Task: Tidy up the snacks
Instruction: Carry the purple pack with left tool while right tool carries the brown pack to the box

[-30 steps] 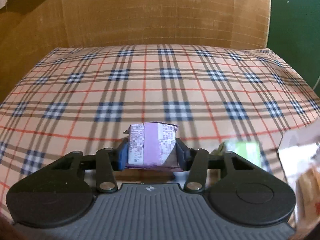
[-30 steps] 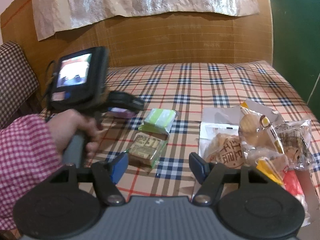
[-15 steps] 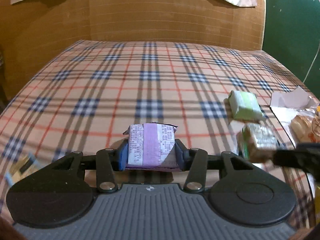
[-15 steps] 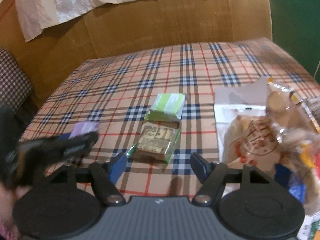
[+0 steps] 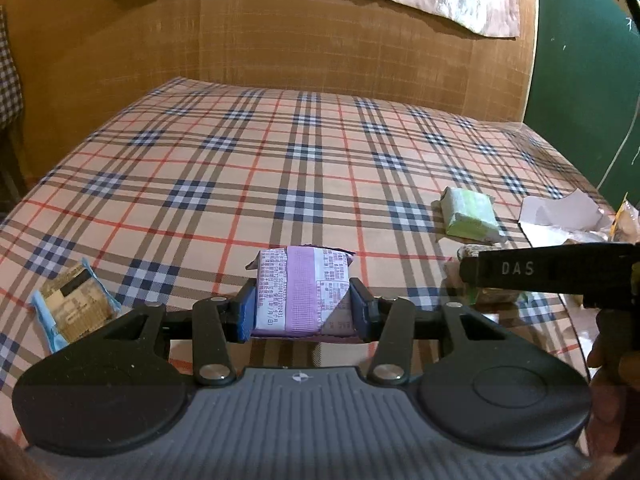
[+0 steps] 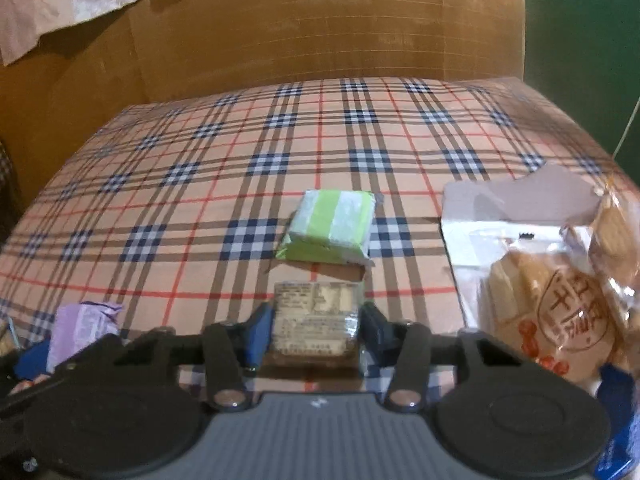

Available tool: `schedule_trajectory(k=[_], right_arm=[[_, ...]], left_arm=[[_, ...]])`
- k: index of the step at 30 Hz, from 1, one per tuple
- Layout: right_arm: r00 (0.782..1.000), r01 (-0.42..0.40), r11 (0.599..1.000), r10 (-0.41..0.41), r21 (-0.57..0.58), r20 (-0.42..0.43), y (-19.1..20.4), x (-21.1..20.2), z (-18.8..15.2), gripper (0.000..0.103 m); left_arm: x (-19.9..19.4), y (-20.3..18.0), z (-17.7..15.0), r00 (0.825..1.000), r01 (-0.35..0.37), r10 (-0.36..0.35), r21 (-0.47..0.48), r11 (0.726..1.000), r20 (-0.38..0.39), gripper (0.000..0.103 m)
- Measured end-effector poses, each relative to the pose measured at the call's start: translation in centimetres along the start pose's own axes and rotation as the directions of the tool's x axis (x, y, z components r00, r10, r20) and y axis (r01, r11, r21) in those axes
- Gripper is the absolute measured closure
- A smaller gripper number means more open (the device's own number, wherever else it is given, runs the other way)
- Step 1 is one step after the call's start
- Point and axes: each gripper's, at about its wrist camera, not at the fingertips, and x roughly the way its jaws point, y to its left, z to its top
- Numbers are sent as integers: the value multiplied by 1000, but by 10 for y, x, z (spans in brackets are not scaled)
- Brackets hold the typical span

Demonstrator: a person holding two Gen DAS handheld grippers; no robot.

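— What's your left gripper (image 5: pixel 303 305) got?
— It's clamped on the purple snack (image 5: pixel 304 290).
— And your right gripper (image 6: pixel 314 330)?
— Narrowed around the brown snack (image 6: pixel 314 326); the green snack (image 6: pixel 332 224) lies just ahead.

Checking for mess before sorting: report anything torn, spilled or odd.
Only the white bag at right: its top edge is ragged, torn open. The bread packs lie heaped against it. Nothing spilled; the green packet looks intact.
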Motion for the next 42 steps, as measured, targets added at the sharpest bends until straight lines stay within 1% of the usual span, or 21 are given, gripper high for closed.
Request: schedule_trajectory(k=[3, 6, 12, 20, 30, 42], right_arm=[[1000, -21, 1000, 21, 15, -1, -8, -6, -2, 60], [999, -28, 1000, 28, 2, 19, -8, -18, -3, 60], [996, -58, 998, 60, -31, 68, -4, -52, -2, 60], [990, -91, 994, 96, -54, 106, -11, -97, -11, 60], [982, -107, 992, 116, -64, 150, -21, -147, -26, 60], [977, -113, 992, 121, -54, 174, -29, -181, -46, 60]], left_arm=[[-7, -2, 0, 1000, 7, -7, -7, 1000, 6, 45], [-15, -7, 0, 1000, 9, -9, -3, 1000, 14, 45], [-36, -14, 1, 1000, 15, -15, -4, 1000, 23, 45], [-73, -23, 2, 999, 18, -18, -9, 1000, 42, 45], [-118, -33, -8, 998, 19, -19, -2, 1000, 55, 45], [-159, -40, -22, 996, 55, -57, 27, 998, 72, 45]])
